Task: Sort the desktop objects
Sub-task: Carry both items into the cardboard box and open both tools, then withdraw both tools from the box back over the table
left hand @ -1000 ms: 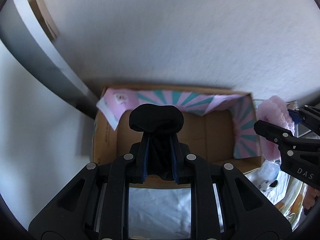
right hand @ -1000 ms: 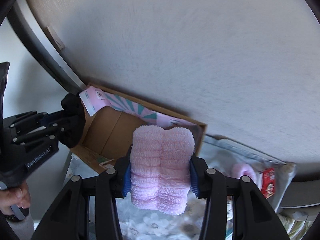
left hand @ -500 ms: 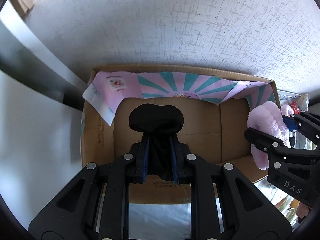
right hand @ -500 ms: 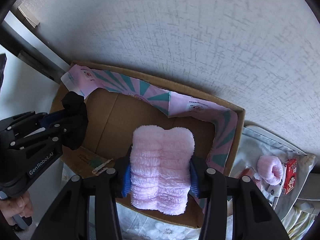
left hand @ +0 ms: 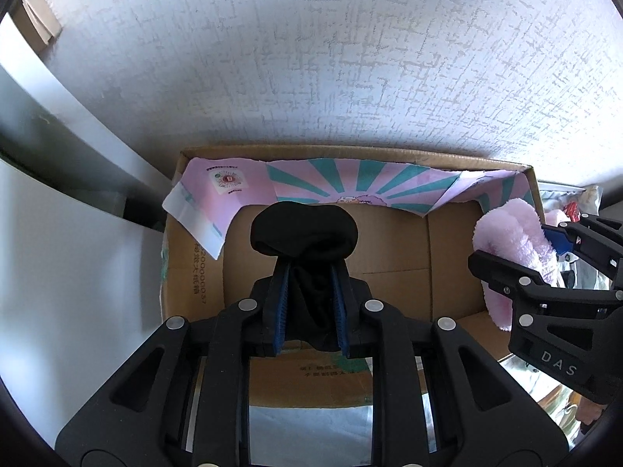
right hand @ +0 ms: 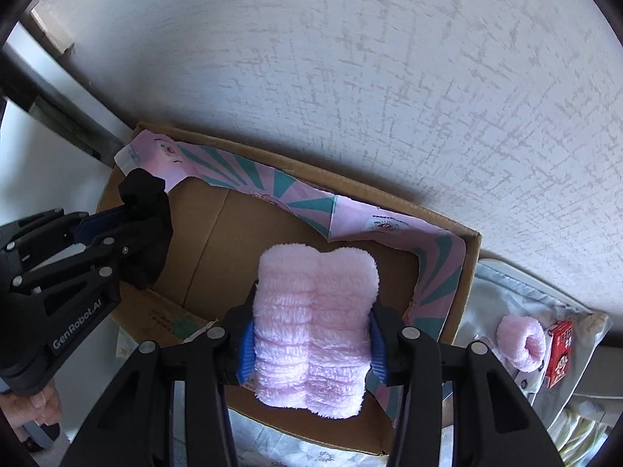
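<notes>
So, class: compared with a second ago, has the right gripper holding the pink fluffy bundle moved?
Yes. The right gripper has come down over the cardboard box; its pink bundle now hangs over the box floor.

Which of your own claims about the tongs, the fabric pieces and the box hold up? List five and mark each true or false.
1. The left tongs are shut on a black cloth. True.
2. The right tongs grip a fluffy pink cloth. True.
3. The cardboard box already holds several items on its floor. False: its brown floor shows nothing lying on it.
4. A small pink fluffy roll lies outside the box beside a red packet. True.
5. The box's inner walls are plain white. False: they are lined with pink and teal striped paper.
</notes>
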Demonstrator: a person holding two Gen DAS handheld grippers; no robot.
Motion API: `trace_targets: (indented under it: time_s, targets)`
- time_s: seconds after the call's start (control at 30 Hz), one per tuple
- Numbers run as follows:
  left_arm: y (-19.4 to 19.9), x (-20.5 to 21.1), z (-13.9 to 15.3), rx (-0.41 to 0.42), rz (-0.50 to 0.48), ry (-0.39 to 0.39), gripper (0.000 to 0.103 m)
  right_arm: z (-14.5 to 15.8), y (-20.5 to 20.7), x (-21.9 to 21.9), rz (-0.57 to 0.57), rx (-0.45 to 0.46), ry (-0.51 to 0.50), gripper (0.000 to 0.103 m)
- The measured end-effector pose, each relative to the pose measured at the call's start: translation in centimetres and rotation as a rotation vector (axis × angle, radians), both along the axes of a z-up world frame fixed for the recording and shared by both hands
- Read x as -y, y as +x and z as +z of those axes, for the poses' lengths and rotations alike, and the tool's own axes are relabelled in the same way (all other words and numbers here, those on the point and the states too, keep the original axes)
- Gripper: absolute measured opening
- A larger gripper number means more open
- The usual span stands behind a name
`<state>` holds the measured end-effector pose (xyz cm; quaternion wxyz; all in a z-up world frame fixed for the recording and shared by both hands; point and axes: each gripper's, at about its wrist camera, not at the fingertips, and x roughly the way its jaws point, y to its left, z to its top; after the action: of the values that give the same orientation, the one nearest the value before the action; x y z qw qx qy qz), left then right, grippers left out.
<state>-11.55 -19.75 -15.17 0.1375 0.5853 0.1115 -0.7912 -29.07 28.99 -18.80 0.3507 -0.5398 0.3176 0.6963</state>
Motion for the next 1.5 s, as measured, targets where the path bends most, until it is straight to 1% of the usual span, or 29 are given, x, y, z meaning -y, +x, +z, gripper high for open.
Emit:
trace_targets:
  time_s: [0.07, 0.13, 0.17, 0.2, 0.23, 0.27, 0.3, 0.33, 0.37, 0.43, 0.47, 0.53, 0.7, 0.73, 0.77, 0.87, 1.1, 1.27, 1.37, 1.47, 1.5]
  targets:
    - [0.1, 0.2, -0.1, -0.005, 0.002, -0.003, 0.021, -0.1, 0.0, -0.1, 0.016, 0.009, 0.001, 0.043]
    - [-0.3, 0.4, -0.1, -0.011, 0.011, -0.002, 0.03, -0.1, -0.1, -0.3, 0.027, 0.017, 0.006, 0.043]
    - [-0.3, 0.4, -0.1, -0.015, 0.022, -0.003, 0.051, -0.1, -0.1, -0.3, 0.064, 0.016, 0.007, 0.043]
    - [-0.3, 0.6, -0.1, -0.015, 0.032, -0.001, 0.076, -0.1, 0.0, -0.3, 0.067, 0.01, 0.004, 0.046]
    - [-0.2, 0.8, -0.1, -0.012, 0.046, -0.006, 0.079, -0.1, 0.0, -0.4, 0.078, 0.004, -0.005, 0.054]
    - [-0.2, 1.0, -0.2, 0.007, 0.06, -0.016, 0.087, -0.2, 0.1, -0.4, 0.113, 0.005, -0.013, 0.061]
    - [-0.3, 1.4, -0.4, 0.031, 0.069, -0.01, 0.103, -0.3, 0.2, -0.4, 0.109, 0.021, -0.02, 0.072]
    - [-0.2, 1.6, -0.5, 0.029, 0.071, 0.02, 0.103, -0.5, 0.3, -0.5, 0.105, 0.05, -0.028, 0.091]
    - [0.0, 1.8, -0.3, 0.003, 0.071, 0.043, 0.103, -0.8, 0.5, -0.6, 0.107, 0.067, -0.042, 0.103]
    - [0.4, 1.8, 0.3, -0.027, 0.07, 0.032, 0.103, -0.7, 0.9, -0.6, 0.109, 0.04, -0.046, 0.103]
    - [0.6, 1.6, 0.7, -0.036, 0.071, 0.003, 0.103, -0.5, 1.1, -0.5, 0.12, 0.037, -0.029, 0.103]
    - [0.8, 1.4, 1.3, -0.047, 0.067, -0.019, 0.103, 0.0, 1.3, -0.3, 0.129, 0.051, 0.02, 0.103]
    - [1.3, 0.9, 2.5, -0.058, 0.069, -0.021, 0.103, 0.7, 1.7, -0.1, 0.159, 0.063, 0.048, 0.103]
    - [1.6, 0.7, 2.9, -0.061, 0.068, -0.026, 0.103, 1.3, 1.6, -0.4, 0.2, 0.064, 0.054, 0.103]
    - [1.6, 0.8, 2.5, -0.065, 0.068, -0.028, 0.103, 1.3, 1.7, -0.1, 0.233, 0.064, 0.063, 0.103]
    - [2.1, 0.7, 2.7, -0.081, 0.071, -0.024, 0.103, 1.8, 2.2, 0.2, 0.262, 0.061, 0.08, 0.103]
    - [3.2, -0.3, 3.9, -0.114, 0.066, -0.021, 0.103, 3.0, 3.3, 0.9, 0.295, 0.042, 0.094, 0.103]
    - [3.4, -2.0, 5.3, -0.134, 0.043, -0.037, 0.103, 4.0, 4.4, 1.6, 0.337, 0.01, 0.123, 0.103]
    - [3.2, -3.1, 6.0, -0.144, 0.02, -0.046, 0.103, 4.8, 5.4, 1.7, 0.345, -0.011, 0.117, 0.103]
    - [2.9, -4.3, 6.6, -0.129, 0.014, -0.038, 0.103, 5.7, 6.5, 1.4, 0.336, -0.025, 0.118, 0.103]
    - [2.9, -4.5, 6.7, -0.127, 0.017, -0.019, 0.103, 6.0, 6.9, 1.3, 0.331, -0.028, 0.12, 0.103]
